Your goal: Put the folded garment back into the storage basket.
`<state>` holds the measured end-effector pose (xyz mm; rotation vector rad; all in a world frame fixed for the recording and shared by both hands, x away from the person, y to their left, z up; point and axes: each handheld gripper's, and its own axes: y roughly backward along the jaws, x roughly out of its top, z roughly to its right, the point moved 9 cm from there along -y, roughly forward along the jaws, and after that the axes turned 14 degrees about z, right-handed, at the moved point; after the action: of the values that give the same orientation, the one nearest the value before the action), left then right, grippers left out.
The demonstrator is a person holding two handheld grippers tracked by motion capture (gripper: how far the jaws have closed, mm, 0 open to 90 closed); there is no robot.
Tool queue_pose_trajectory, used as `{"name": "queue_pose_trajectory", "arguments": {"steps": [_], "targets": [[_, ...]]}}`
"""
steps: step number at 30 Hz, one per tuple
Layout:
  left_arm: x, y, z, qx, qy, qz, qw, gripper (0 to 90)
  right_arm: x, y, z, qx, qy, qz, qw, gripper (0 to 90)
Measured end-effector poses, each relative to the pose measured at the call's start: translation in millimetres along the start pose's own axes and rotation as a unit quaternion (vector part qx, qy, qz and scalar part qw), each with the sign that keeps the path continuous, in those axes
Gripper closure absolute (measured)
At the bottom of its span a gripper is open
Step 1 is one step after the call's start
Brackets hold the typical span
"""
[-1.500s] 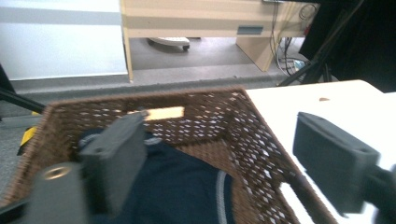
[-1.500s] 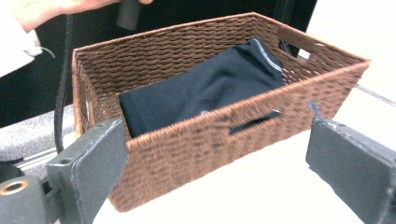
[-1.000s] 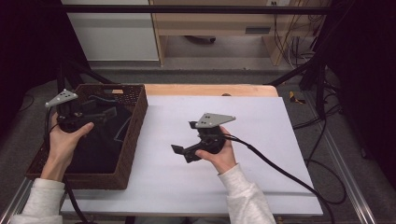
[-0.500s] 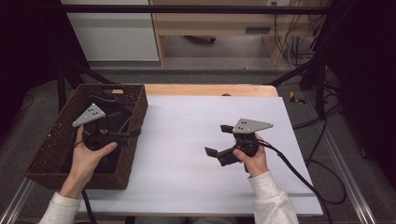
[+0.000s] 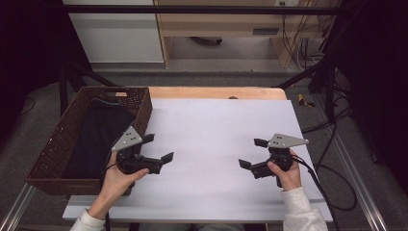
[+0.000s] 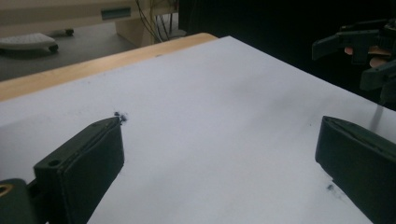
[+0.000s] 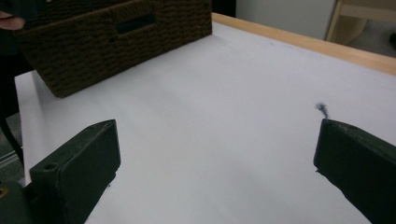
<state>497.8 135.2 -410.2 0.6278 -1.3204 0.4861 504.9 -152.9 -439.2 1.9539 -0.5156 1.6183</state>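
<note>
Both grippers hover over the white worktop (image 5: 216,125), fingers spread and empty: left gripper (image 5: 158,149) just beside the wicker basket (image 5: 57,144), right gripper (image 5: 252,154) well apart from it. The dark cloth (image 5: 98,137) lies inside the basket; keep both grippers level and clear of the basket's rim.

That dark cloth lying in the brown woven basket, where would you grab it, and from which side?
From straight above, I'd guess. The dark cloth lies slumped low inside the brown woven basket, whose walls block any sideways approach. The raised fold near the basket's far end looks the easiest part to pinch. The left gripper is nearest and stands open beside the basket.
</note>
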Motion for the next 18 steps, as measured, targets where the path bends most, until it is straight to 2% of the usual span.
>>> {"name": "queue_pose_trajectory", "arguments": {"steps": [2,7,10,13,15,18], "targets": [[-11.6,-4.6,5.5,-0.010,0.006,-0.006,0.9999,1.1,-8.2,6.2,6.8,-0.007,-0.007,-0.002,0.9999,1.2],[-38.6,-12.2,9.5,-0.017,0.012,-0.023,0.9995,1.1,-26.1,18.3,21.8,-0.014,-0.014,-0.014,0.9997,1.1],[-51.9,-14.0,9.5,-0.018,0.015,-0.027,0.9993,1.2,-34.5,24.2,27.8,-0.018,-0.013,-0.021,0.9995,1.1],[-64.7,-14.3,8.3,-0.016,0.005,-0.035,0.9992,1.1,-40.6,29.1,34.0,-0.026,-0.013,-0.025,0.9993,0.9],[-72.1,-14.0,7.9,-0.019,0.012,-0.038,0.9990,1.1,-43.2,31.2,37.0,-0.029,-0.016,-0.025,0.9991,0.9],[-80.5,-15.1,3.7,-0.014,0.013,-0.043,0.9989,1.1,-46.6,33.5,39.9,-0.031,-0.020,-0.024,0.9990,0.8]]}}
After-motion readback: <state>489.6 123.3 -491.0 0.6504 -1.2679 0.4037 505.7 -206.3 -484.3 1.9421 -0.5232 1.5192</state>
